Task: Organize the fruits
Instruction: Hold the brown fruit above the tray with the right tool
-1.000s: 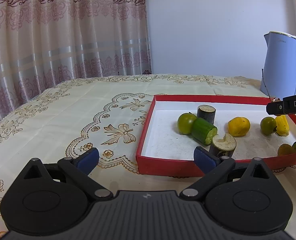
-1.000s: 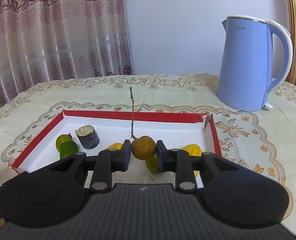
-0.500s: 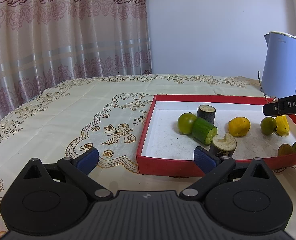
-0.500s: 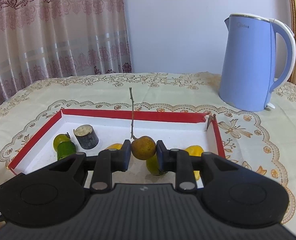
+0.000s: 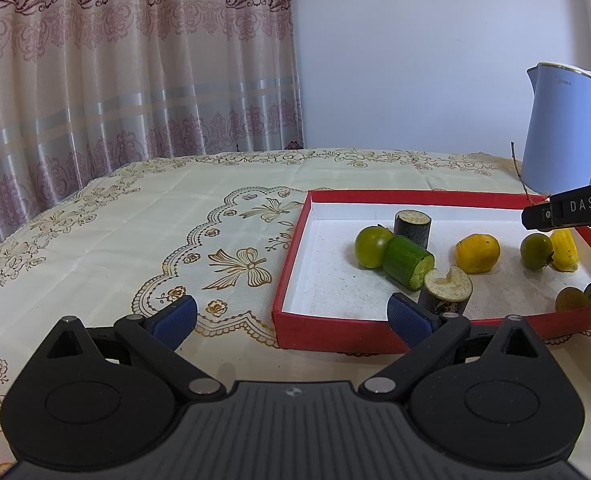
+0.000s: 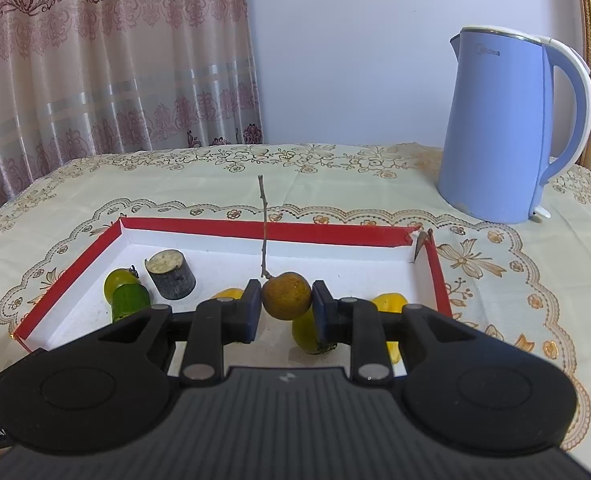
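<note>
My right gripper point(image 6: 286, 312) is shut on a brown round fruit point(image 6: 286, 295) with a long stem, held above the red tray point(image 6: 255, 229). The tray holds a green tomato point(image 5: 372, 246), a cucumber piece point(image 5: 407, 262), two dark eggplant pieces point(image 5: 412, 227), a yellow fruit point(image 5: 477, 253) and other small fruits at the right. My left gripper point(image 5: 291, 316) is open and empty, low over the tablecloth just in front of the tray's near left corner. The right gripper's side point(image 5: 571, 209) shows at the right edge of the left wrist view.
A blue electric kettle point(image 6: 507, 132) stands on the table behind the tray's right end. A patterned curtain point(image 5: 127, 60) hangs at the back left. The cream embroidered tablecloth point(image 5: 135, 232) stretches left of the tray.
My right gripper has moved slightly left and forward over the tray with the brown fruit held. The left gripper has not moved.
</note>
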Motion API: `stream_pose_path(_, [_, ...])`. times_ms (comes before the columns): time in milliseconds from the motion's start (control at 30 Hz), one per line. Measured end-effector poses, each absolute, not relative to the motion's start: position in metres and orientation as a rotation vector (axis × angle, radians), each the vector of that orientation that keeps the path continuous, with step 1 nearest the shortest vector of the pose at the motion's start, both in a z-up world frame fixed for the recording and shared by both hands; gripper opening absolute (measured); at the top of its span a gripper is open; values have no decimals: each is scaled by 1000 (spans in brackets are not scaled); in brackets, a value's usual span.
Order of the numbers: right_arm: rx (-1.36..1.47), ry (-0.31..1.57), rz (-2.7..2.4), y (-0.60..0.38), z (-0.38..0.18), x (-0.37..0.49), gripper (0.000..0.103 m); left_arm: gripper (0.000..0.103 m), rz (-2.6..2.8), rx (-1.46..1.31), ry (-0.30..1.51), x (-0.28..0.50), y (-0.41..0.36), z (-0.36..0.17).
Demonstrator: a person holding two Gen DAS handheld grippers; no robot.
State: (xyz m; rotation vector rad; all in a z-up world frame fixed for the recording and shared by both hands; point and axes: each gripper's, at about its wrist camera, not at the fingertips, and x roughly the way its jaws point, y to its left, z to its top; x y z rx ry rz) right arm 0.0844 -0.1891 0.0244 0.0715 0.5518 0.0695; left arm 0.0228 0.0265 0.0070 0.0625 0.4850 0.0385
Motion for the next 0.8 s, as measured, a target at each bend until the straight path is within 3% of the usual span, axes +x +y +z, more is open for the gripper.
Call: stream_pose_path(800, [75,565,66,-186,22,92,25,102,38,62,485,23,26,7])
